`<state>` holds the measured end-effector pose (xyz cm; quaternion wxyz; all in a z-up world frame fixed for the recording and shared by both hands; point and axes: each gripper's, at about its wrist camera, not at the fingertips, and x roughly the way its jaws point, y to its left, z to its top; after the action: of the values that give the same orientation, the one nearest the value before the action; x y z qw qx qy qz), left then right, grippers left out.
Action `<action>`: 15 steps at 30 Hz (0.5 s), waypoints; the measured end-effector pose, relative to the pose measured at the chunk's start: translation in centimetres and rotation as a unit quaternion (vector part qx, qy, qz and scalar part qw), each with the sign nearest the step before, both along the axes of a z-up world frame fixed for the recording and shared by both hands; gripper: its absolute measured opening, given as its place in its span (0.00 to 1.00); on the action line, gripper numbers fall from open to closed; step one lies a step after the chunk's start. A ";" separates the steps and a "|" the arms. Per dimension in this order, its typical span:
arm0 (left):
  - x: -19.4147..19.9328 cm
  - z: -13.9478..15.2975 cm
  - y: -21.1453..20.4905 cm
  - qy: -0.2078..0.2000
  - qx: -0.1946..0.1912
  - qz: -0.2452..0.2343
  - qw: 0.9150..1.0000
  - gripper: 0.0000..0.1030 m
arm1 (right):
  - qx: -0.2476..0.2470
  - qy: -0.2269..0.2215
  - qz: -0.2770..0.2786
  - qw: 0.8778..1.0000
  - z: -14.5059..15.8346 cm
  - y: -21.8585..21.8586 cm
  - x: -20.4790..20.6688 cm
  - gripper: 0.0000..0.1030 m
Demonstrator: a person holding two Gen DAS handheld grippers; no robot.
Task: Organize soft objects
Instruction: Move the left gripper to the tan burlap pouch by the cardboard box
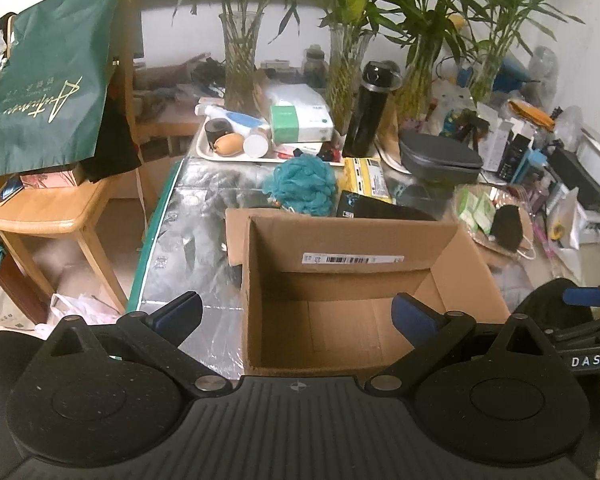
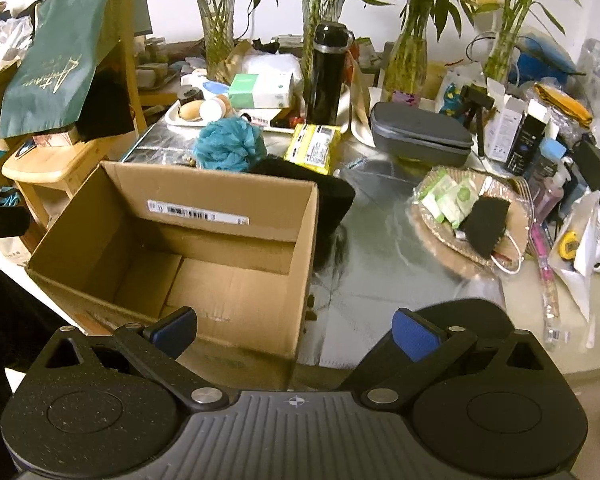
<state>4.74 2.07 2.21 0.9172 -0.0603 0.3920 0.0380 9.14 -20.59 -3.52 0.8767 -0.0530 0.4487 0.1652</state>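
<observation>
- Both tools, left tool (image 1: 296,316) and right tool (image 2: 294,330), hang spread wide and empty-handed.
- The cardboard box (image 2: 180,256) stands upright on the counter (image 2: 380,280), mouth up, nothing packed yet.
- Just behind it, the teal bath pouf (image 2: 228,144), a round ball with no long axis, awaits collection.

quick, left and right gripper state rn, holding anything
Left gripper: open, fingers spread wide, nothing held, above the empty cardboard box.
Right gripper: open, fingers spread wide, nothing held, at the box's near right corner.
</observation>
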 end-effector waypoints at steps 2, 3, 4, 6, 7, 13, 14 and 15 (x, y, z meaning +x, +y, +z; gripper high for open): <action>0.5 -0.1 0.4 0.007 -0.004 0.001 1.000 1.00 | 0.008 0.000 0.002 1.000 0.2 -0.1 0.3 1.00; 0.7 -0.2 0.6 0.011 0.000 0.001 1.000 1.00 | 0.013 0.000 0.003 1.000 0.4 -0.1 0.5 1.00; 1.0 -0.1 0.8 0.013 0.003 0.001 1.000 1.00 | 0.019 -0.001 0.005 1.000 0.5 -0.1 0.6 1.00; 1.2 -0.1 0.8 0.017 0.023 0.005 1.000 1.00 | 0.024 -0.005 0.009 1.000 0.8 -0.1 1.0 1.00; 1.5 -0.1 1.0 0.018 0.022 0.005 1.000 1.00 | 0.024 -0.009 0.010 1.000 0.9 -0.1 1.3 1.00; 3.9 -0.1 2.1 0.023 0.013 -0.007 1.000 1.00 | 0.055 0.007 0.016 0.998 0.8 -0.4 3.8 1.00; 4.2 -0.1 2.3 0.022 0.013 -0.008 1.000 1.00 | 0.065 0.012 0.018 0.998 0.8 -0.4 4.2 1.00; 4.6 -0.3 2.5 0.022 0.009 -0.009 1.000 1.00 | 0.067 0.015 0.018 0.997 0.7 -0.4 4.7 1.00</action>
<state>9.35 4.55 1.87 0.9094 -0.0472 0.4119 0.0345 13.84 -21.01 -2.83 0.8685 0.0005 0.4482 0.2118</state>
